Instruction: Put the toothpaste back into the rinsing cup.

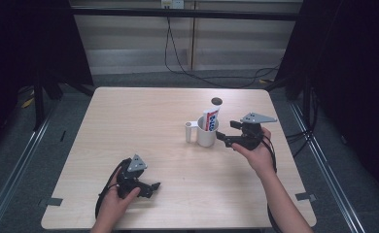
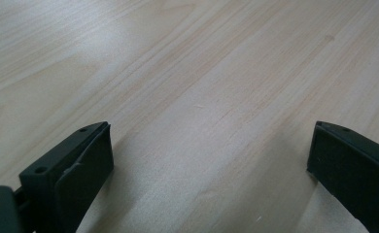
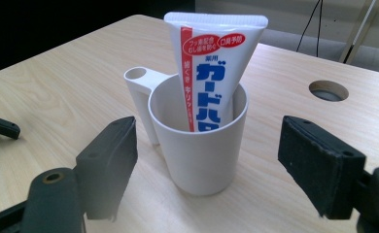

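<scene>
- A white cup [image 1: 207, 135] stands upright on the light wooden bench [image 1: 144, 121], right of the middle and towards the far side.
- A toothpaste tube [image 1: 210, 119], white with red and blue print, stands in the cup with its flat crimped end up, leaning against the rim.
- A small white handle with a round hole [image 1: 191, 131] sticks out of the cup's side, on the side away from the right gripper.
- The right gripper [image 1: 225, 131] is held just to the right of the cup, pointing at it. In the right gripper view its fingers [image 3: 107, 162] are spread wide, with the cup [image 3: 200, 141] in front of them and in line with the gap; the pads do not touch it.
- The left gripper [image 1: 154, 186] sits low over the near left part of the bench, well apart from the cup. In the left gripper view its fingers [image 2: 88, 165] are spread wide with bare wood between them.
- A round hole [image 1: 216, 101] is cut in the bench beyond the cup.
- Dark cables [image 1: 178, 63] trail over the grey floor behind the bench.
</scene>
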{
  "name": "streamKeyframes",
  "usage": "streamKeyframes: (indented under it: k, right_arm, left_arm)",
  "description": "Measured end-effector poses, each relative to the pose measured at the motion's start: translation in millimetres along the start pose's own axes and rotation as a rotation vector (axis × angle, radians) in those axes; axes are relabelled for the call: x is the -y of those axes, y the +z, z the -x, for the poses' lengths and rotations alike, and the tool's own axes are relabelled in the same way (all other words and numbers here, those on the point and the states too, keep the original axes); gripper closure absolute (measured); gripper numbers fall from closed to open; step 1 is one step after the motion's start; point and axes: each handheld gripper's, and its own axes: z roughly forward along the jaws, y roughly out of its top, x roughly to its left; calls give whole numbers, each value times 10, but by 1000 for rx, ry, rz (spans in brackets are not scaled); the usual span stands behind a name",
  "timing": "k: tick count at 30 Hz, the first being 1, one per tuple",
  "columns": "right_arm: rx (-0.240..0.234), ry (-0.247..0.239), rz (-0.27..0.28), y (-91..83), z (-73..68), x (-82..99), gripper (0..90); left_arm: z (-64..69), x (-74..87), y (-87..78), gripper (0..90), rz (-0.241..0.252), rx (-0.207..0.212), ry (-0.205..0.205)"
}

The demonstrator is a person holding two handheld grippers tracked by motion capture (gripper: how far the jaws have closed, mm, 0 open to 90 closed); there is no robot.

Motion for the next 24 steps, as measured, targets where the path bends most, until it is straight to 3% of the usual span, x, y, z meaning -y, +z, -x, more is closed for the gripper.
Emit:
streamKeyframes:
  k: [24]
  right_arm:
    - [-40, -4, -58, -100, -9, 298, 215]
  left_arm:
    - [0, 0, 0, 25, 0, 0, 0]
